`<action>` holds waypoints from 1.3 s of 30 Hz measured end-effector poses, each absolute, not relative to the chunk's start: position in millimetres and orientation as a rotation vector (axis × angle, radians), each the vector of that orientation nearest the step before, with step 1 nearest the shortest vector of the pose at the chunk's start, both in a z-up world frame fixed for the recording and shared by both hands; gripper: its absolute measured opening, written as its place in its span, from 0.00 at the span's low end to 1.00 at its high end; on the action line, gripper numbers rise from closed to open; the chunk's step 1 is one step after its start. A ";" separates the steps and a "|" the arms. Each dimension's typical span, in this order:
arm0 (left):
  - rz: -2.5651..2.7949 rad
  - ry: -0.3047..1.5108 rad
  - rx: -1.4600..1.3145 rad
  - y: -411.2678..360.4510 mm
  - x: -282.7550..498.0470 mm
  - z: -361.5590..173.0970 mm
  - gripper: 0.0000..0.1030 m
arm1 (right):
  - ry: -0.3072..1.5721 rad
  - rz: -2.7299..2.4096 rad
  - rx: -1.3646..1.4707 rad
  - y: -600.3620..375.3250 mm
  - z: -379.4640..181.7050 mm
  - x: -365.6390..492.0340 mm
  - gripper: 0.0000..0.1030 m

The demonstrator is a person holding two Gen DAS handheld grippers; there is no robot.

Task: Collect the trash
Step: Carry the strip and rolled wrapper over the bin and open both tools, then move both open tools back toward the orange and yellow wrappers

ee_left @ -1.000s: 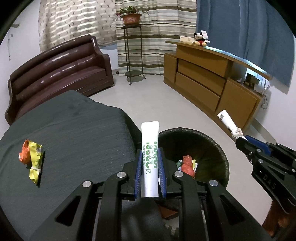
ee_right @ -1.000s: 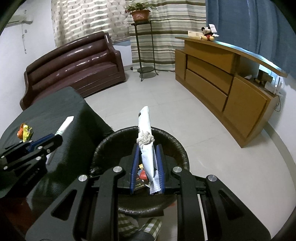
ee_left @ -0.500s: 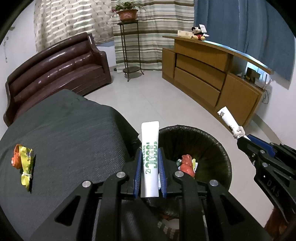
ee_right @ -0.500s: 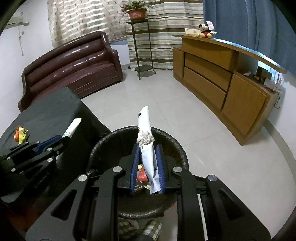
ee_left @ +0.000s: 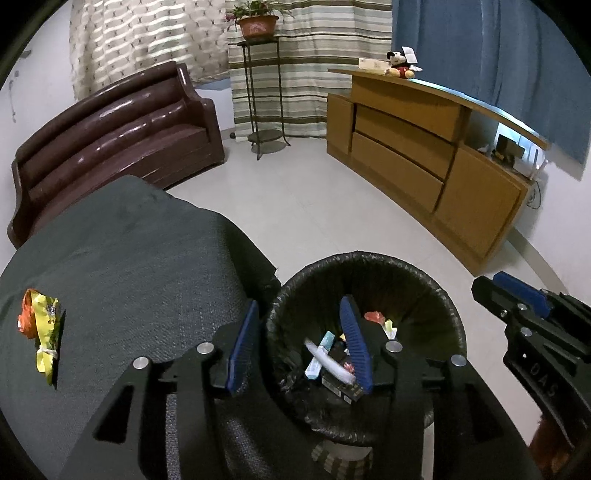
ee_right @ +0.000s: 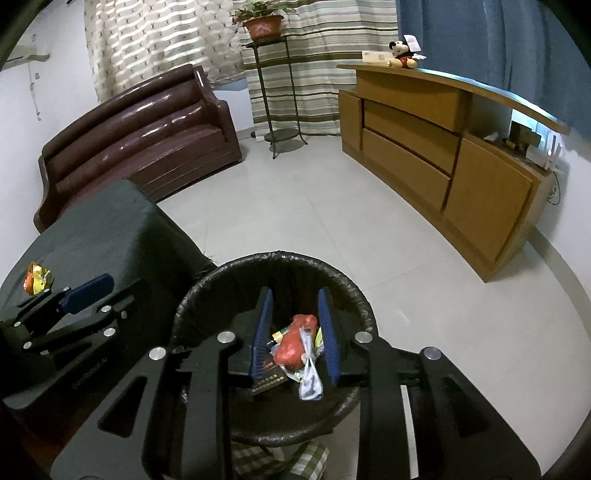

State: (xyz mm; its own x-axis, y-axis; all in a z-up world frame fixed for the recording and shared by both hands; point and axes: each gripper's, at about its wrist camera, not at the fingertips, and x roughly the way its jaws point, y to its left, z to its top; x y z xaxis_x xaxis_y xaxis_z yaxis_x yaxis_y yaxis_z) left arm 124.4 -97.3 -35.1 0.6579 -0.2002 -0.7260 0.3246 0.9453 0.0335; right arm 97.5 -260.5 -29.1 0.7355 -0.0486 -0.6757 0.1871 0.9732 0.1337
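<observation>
With both the left gripper and the right gripper spread apart and empty over the bin, the remaining wrapper on the far left of the table looks light, crinkly and slippery, best pinched at its knotted middle.

A pale tiled floor is seen between a dark brown leather sofa and a long wooden sideboard. Striped curtains and a blue curtain are hung behind. A potted plant is carried on a metal stand.
</observation>
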 end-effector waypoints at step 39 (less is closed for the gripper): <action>-0.060 0.780 0.056 44.8 106.2 -14.0 0.56 | 0.754 0.035 0.118 -156.7 -16.8 116.3 0.34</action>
State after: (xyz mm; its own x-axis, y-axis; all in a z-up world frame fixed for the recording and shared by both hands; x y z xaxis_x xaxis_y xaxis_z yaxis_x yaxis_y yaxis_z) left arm 106.2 44.8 -14.0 0.7090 -0.0337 -0.7044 0.0751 0.9968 0.0278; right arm 116.3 -156.7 -16.8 0.7286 0.0742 -0.6810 0.0104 0.9928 0.1193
